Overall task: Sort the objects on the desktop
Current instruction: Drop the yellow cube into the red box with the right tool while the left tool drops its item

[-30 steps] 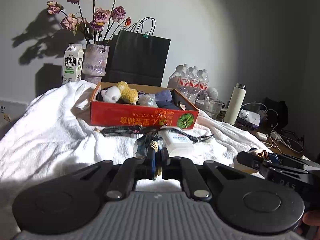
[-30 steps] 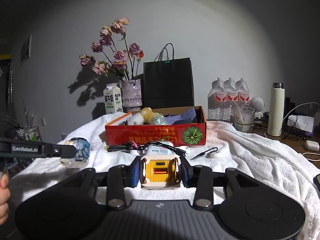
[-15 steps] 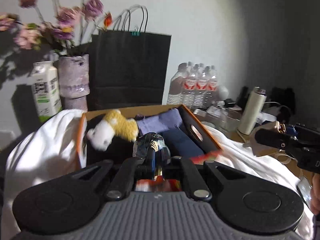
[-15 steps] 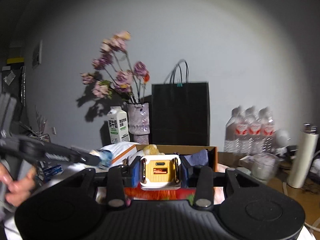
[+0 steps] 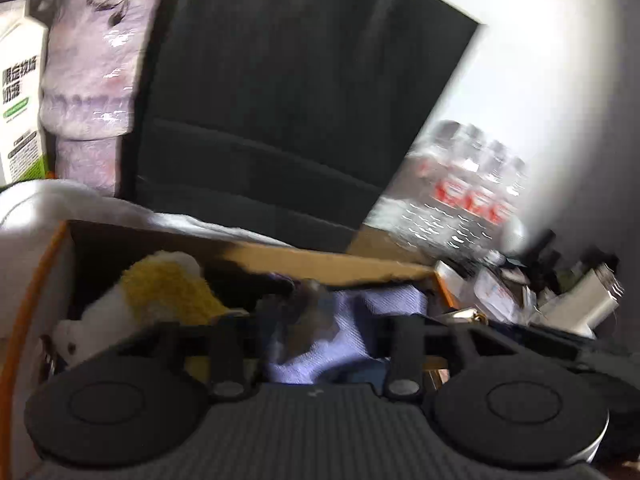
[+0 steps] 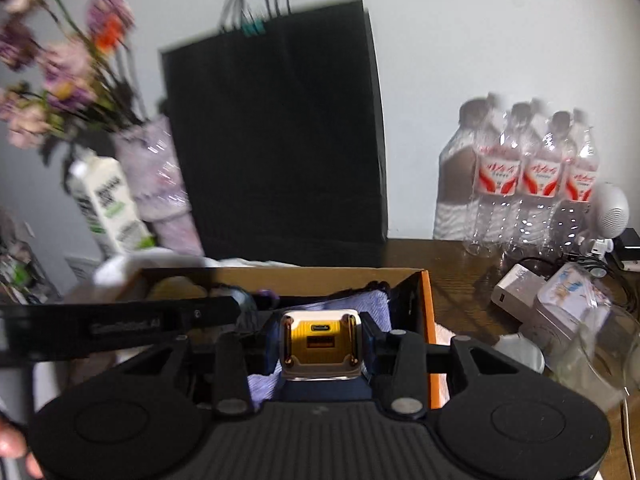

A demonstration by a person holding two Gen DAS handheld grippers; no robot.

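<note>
Both grippers were over box (image 6: 426, 304). Left gripper (image 5: 316, 344) was opening, blurred figurine (image 5: 308, 312) loose between jaws, dropping onto cloth (image 5: 352, 320) beside plush (image 5: 160, 292). Right gripper (image 6: 322, 344) clenched charger (image 6: 320, 340) near box's right wall, not yet released. Rest of desktop: cannot tell

Both fisheye views are smeared by motion blur, worst on the left. Corners vignette dark; the wall (image 6: 460, 40) is brightly lit, the bag (image 6: 280, 140) near-black, bottles (image 6: 536, 184) glinting.
</note>
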